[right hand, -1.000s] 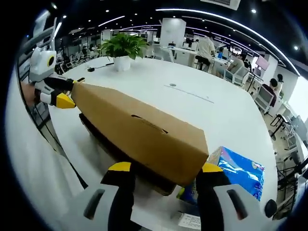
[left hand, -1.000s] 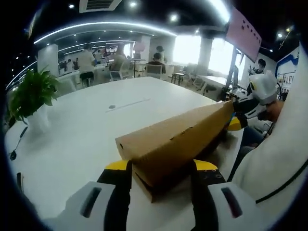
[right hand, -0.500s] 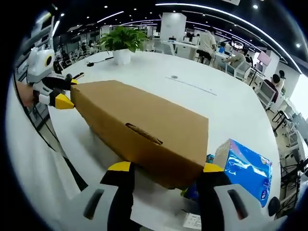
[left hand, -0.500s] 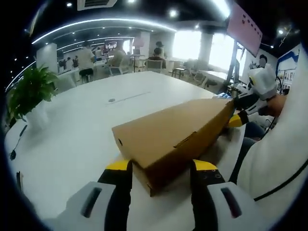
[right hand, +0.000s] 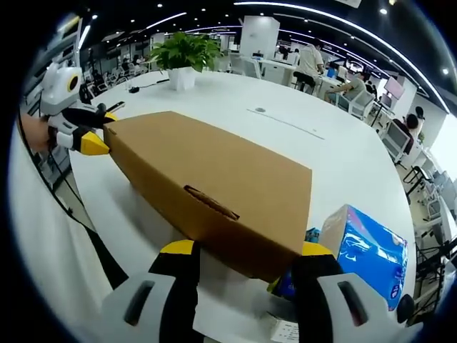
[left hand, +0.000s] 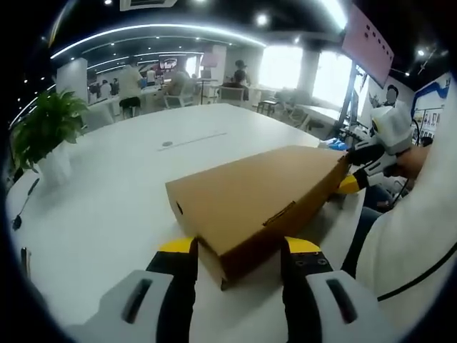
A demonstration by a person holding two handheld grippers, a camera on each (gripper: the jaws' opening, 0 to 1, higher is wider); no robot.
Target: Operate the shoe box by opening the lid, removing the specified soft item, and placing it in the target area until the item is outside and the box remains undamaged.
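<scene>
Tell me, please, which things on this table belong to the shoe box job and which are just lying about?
Part of the job:
cardboard shoe box, lid shut
left gripper, at one end of the box
right gripper, at the other end

Just lying about:
blue packet beside the box
potted plant
white table, bearing it all

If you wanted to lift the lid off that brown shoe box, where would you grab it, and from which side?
Probably at the two short ends, one tongs from each end. The shoe box lid is long, wide and flat, so one grip could tilt it. The left tongs and right tongs already straddle opposite ends. The long side has a small tab slot, but it looks too shallow to hold.
</scene>
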